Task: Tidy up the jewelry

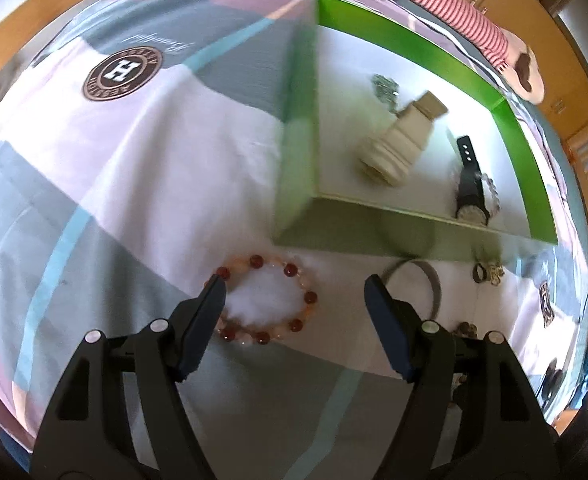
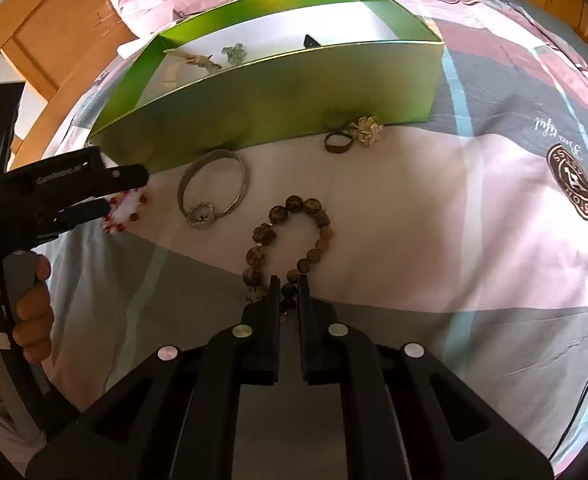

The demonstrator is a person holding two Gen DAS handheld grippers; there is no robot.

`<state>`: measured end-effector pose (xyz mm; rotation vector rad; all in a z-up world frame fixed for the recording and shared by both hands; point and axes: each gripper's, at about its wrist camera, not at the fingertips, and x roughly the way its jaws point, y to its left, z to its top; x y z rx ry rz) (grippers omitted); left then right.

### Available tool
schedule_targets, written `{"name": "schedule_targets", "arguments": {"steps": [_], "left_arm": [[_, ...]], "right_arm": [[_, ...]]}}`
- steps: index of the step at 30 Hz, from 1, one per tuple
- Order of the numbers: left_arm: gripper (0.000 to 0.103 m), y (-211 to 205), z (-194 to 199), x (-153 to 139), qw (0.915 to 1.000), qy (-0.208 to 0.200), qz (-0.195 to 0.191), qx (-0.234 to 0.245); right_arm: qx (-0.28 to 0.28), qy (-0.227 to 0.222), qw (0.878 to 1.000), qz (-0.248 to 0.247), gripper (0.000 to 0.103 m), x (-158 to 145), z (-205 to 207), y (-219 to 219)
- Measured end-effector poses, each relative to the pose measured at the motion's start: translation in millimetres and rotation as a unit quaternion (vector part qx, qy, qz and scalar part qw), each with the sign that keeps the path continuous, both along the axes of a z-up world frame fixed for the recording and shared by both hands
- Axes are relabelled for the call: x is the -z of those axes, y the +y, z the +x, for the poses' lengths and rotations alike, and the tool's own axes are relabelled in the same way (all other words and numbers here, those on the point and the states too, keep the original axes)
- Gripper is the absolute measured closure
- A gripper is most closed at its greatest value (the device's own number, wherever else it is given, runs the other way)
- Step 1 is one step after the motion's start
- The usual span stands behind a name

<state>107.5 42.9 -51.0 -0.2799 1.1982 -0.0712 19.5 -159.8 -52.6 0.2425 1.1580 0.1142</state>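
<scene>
My right hand-held gripper (image 2: 290,280) is closed on the brown bead bracelet (image 2: 294,232), which lies on the bed before the green box (image 2: 278,92). My left hand-held gripper (image 1: 294,292) hangs wide open and empty over the red bead bracelet (image 1: 266,300). Next, I think, I must lift the brown one over the box wall.

Patchwork bedsheet (image 1: 154,152), wooden cabinets (image 1: 565,92) behind, daylight.

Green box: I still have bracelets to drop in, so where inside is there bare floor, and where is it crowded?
Inside the green box, the white floor is bare along the left wall, beside the cream bracelet. The right end is crowded: the black watch lies by the near wall with clear beads beside it. A small silvery piece sits near the far wall.
</scene>
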Motion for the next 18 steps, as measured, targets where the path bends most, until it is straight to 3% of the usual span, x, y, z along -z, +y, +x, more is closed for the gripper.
{"name": "schedule_targets", "arguments": {"steps": [3,10,13,18], "left_arm": [[0.031,2,2,0,1.0,0.0,-0.003,-0.001],[0.031,13,1,1,0.9994,0.007,-0.026,-0.023],[0.031,3,-2,1,0.9998,0.007,-0.02,-0.002],[0.031,-14,-5,1,0.9994,0.003,-0.015,0.033]], "right_arm": [[0.013,0.001,1.0,0.0,0.081,1,1,-5],[0.04,-0.025,0.999,-0.014,0.081,-6,8,-24],[0.069,-0.057,0.996,-0.026,0.081,-14,30,-37],[0.08,-0.072,0.992,-0.059,0.081,-6,79,-43]]}}
